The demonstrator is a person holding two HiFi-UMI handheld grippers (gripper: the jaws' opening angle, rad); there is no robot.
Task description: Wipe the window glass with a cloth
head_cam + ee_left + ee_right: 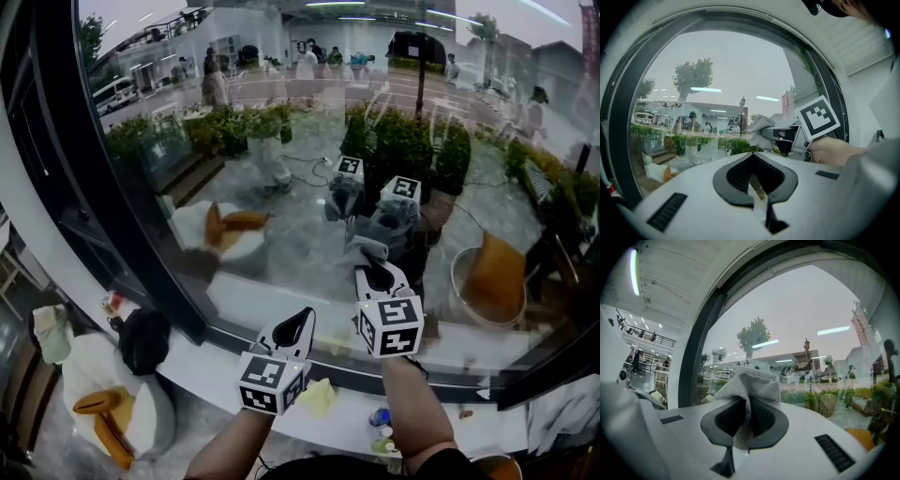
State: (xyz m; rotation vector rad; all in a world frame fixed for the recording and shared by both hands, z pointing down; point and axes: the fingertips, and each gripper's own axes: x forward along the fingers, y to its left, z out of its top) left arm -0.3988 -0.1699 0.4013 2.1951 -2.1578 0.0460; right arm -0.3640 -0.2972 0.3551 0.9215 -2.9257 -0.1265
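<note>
The window glass fills the upper head view and reflects both grippers. My right gripper is held up close to the pane, shut on a grey mesh cloth. In the right gripper view the cloth bunches out of the right gripper in front of the glass. My left gripper hangs lower and to the left, jaws together with nothing in them. The left gripper view shows the left gripper and, beyond it, the right gripper with the cloth.
A dark window frame runs down the left side. Below the pane is a white ledge with a yellow rag and small bottles on it. A black bag and a white chair sit at lower left.
</note>
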